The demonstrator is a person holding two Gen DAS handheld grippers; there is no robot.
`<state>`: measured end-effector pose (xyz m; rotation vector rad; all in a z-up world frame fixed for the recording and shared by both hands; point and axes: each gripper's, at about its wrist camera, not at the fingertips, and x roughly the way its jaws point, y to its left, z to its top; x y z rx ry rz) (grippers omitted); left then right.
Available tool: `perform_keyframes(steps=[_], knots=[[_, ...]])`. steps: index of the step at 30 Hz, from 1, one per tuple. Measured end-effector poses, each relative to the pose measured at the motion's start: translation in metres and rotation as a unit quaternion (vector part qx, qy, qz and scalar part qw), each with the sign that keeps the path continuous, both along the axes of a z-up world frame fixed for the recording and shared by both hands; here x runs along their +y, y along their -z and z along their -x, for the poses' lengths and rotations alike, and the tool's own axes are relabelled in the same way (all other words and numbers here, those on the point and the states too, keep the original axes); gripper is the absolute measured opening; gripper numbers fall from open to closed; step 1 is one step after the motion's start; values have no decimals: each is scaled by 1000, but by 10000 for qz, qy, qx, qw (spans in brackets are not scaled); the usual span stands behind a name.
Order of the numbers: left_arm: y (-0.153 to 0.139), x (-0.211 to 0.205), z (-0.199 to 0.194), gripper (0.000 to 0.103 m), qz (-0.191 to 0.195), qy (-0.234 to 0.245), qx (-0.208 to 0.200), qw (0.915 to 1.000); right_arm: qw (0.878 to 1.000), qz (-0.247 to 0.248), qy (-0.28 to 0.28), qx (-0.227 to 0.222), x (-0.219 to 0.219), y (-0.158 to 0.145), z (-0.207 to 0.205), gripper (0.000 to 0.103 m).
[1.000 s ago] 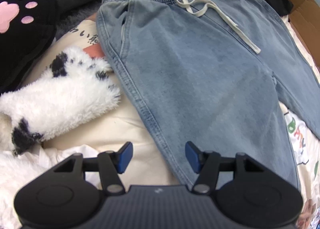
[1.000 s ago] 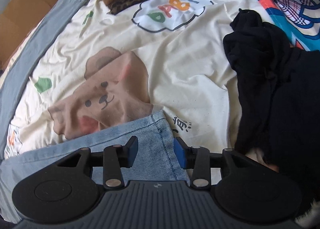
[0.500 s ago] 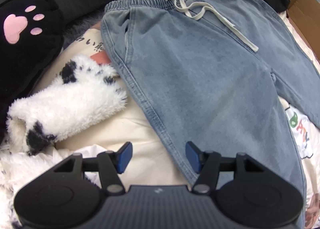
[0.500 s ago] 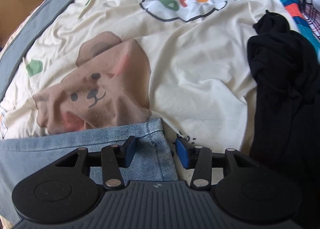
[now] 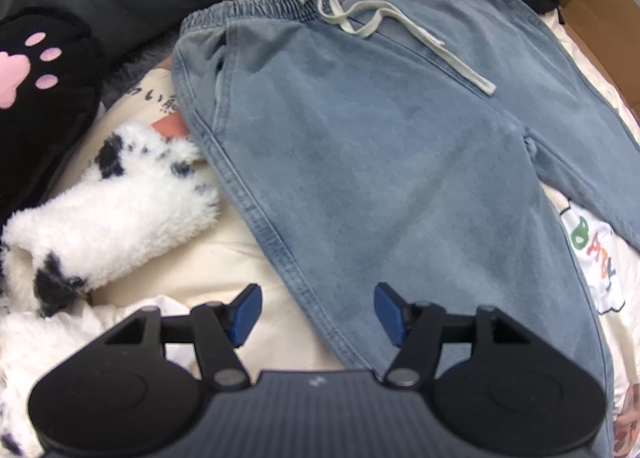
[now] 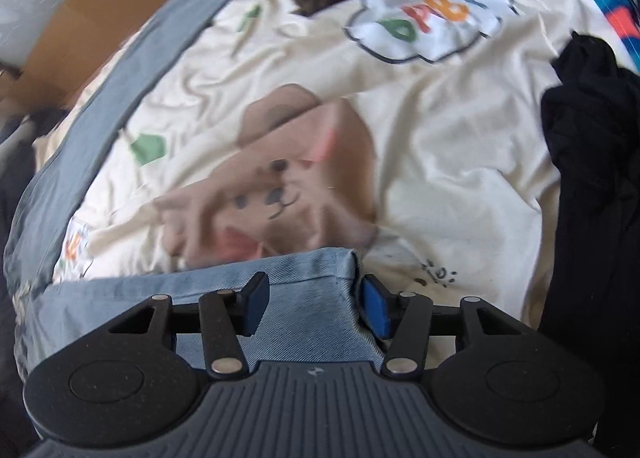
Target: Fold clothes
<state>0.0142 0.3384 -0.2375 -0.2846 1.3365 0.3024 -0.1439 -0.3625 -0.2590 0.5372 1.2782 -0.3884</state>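
Observation:
Light blue denim trousers (image 5: pixel 360 162) lie flat on a cream bear-print sheet (image 6: pixel 440 118), waistband at the top and a cream drawstring (image 5: pixel 400 30) across the front. My left gripper (image 5: pixel 316 314) hovers open above the outer seam of one leg, its blue pads well apart and holding nothing. In the right wrist view the hem (image 6: pixel 312 270) of a trouser leg sits bunched between the jaws of my right gripper (image 6: pixel 312 306). The right pad (image 6: pixel 374 308) rests against the hem's edge, and the left pad lies over the denim without squeezing it.
A white plush with black spots (image 5: pixel 112 210) and a black paw-print cushion (image 5: pixel 36 70) lie left of the trousers. A black garment (image 6: pixel 592 178) is heaped on the right. A grey-blue strip of cloth (image 6: pixel 120 98) runs along the left, with cardboard (image 6: pixel 80 18) beyond.
The right gripper's jaws have widened and rolled slightly, and the hem corner now stands bunched in the gap. The left gripper has drifted a little over the leg, still open.

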Motion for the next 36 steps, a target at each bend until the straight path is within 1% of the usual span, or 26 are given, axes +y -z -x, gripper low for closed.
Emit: perform_keyframes(steps=[3, 7, 9, 11, 12, 13, 14, 15, 17, 19, 22, 24, 26, 31, 36], knots=[[-2, -7, 3, 65, 13, 116, 15, 9999, 9998, 24, -186, 56, 6, 5, -4, 49], [-14, -10, 5, 65, -176, 379, -45, 9991, 9989, 241, -359, 197, 4, 15, -9, 49], [-20, -7, 5, 65, -225, 335, -83, 9992, 9980, 407, -372, 298, 2, 20, -9, 49], [-25, -5, 4, 65, -254, 270, -127, 9992, 9971, 546, -354, 393, 0, 23, -8, 38], [-27, -4, 4, 65, -242, 242, -148, 9993, 9968, 589, -313, 443, -1, 24, -7, 28], [-28, -3, 4, 66, -228, 217, -168, 9994, 9966, 614, -265, 486, -3, 24, -6, 22], [-28, -4, 4, 66, -222, 228, -167, 9994, 9969, 579, -197, 504, -5, 25, -5, 9], [-27, -4, 3, 66, -217, 245, -162, 9993, 9971, 545, -128, 522, -6, 25, -4, 7], [-24, -7, 1, 66, -216, 355, -140, 9990, 9965, 568, -102, 598, -7, 24, -4, 5], [-20, -8, 0, 66, -193, 397, -117, 9990, 9946, 720, -137, 734, -5, 17, -5, 3], [-12, -8, -2, 66, -170, 392, -116, 9990, 9918, 897, 54, 906, -1, 4, -4, 2], [-4, -6, -2, 66, -191, 362, -52, 9991, 9886, 1089, -15, 1042, 6, -2, -4, 2], [4, -2, -1, 66, -164, 265, 17, 9995, 9847, 1270, -124, 1187, 12, -7, -4, 2], [19, 8, 2, 66, -75, 62, 78, 9999, 9796, 1396, -60, 1442, 14, -16, 4, 2], [34, 21, 4, 64, 21, -206, 49, 9998, 9756, 1606, -83, 1493, 20, -27, 3, 2]])
